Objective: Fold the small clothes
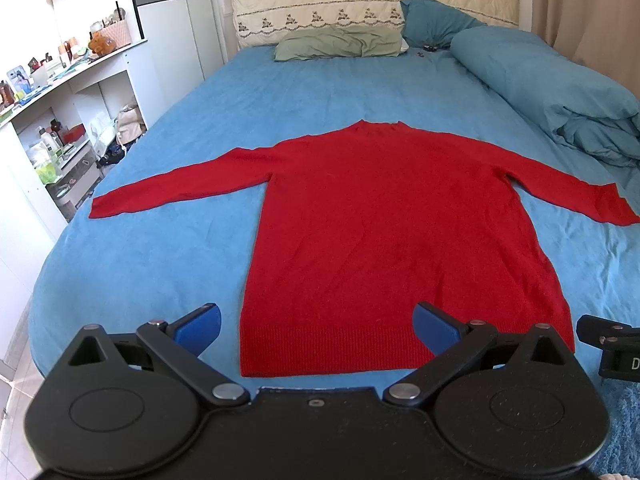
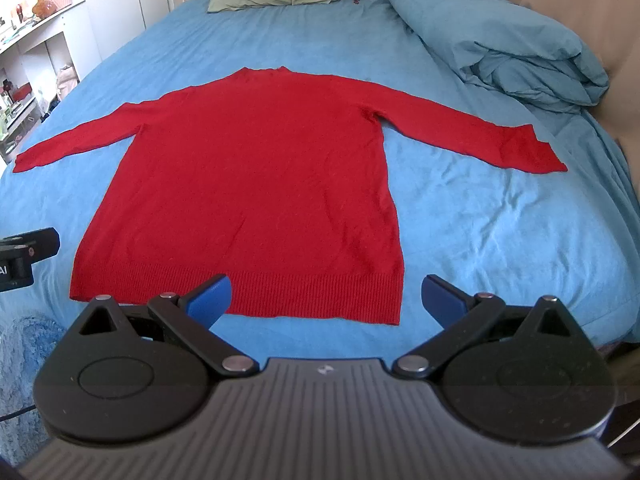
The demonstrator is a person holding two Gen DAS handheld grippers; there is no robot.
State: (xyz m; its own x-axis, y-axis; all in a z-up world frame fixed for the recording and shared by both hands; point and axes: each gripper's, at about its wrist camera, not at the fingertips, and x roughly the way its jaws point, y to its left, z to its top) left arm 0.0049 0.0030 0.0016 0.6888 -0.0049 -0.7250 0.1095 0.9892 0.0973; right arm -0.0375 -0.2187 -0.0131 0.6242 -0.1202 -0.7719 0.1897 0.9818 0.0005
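A red sweater lies flat on a bed covered with a blue sheet. Its body is smooth, both sleeves are spread out to the sides, the neck points toward the headboard, and the ribbed hem lies nearest the foot of the bed.

The left claw hovers just above the sweater's hem, its two blue fingers spread wide apart and holding nothing. One finger sits beyond the sweater's left edge over the sheet, the other over the hem. The right claw hovers at the same hem, also spread wide and empty. One of its fingers is over the ribbing, the other just past the sweater's right corner over the sheet. Each camera catches a black part of the other claw at its frame edge, beside the sweater's lower corner.

Beyond the sweater's neck, a green pillow and a teal pillow rest against the headboard. A bundled blue duvet lies along the bed to the right of the sweater, near its right sleeve. To the left of the sweater, past the bed edge, white shelves hold many small items, too small to tell apart.
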